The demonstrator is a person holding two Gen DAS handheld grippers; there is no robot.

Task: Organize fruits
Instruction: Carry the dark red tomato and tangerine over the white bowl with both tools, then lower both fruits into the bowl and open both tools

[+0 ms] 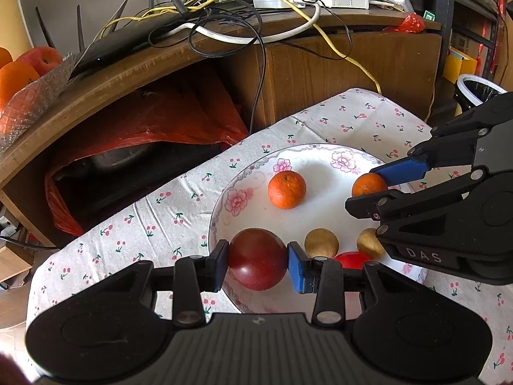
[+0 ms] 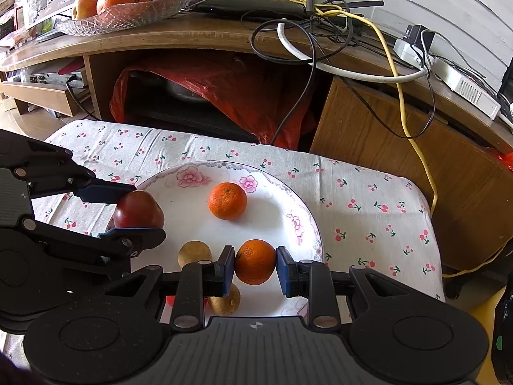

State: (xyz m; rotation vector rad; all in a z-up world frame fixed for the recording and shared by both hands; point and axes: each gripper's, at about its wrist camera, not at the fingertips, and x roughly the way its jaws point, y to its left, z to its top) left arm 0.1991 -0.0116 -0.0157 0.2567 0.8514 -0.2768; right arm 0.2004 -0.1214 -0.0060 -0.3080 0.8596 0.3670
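- The wooden desk (image 2: 198, 37) behind is the largest thing; one glass bowl (image 2: 128, 16) of oranges and apples stands on its top, beside a tangle of black, white and yellow cables (image 2: 323, 19) and one flat black router (image 1: 128, 45).
- In the open bay under the desk lies one red plastic bag (image 2: 243, 93) over a metal pot.
- The table (image 2: 368, 199) in front is covered with a white cloth printed with small red cherries.
- One white plate (image 2: 192, 211) with pink flowers on its rim lies on that cloth and carries all the loose fruit.
- One dark red apple (image 1: 258, 258) is over the plate's near left edge, clamped between the blue pads of the left gripper (image 1: 258, 261).
- Two small oranges are over the plate: one orange (image 2: 227, 201) lies free near its middle; the second orange (image 2: 255, 261) is pinched between the pads of the right gripper (image 2: 255, 264) toward the plate's right side.
- Two small tan round fruits (image 1: 321, 243) lie on the plate between the apple and the right gripper, close together.
- One bright red fruit (image 1: 352, 259) shows only in part beside them; its kind cannot be told.
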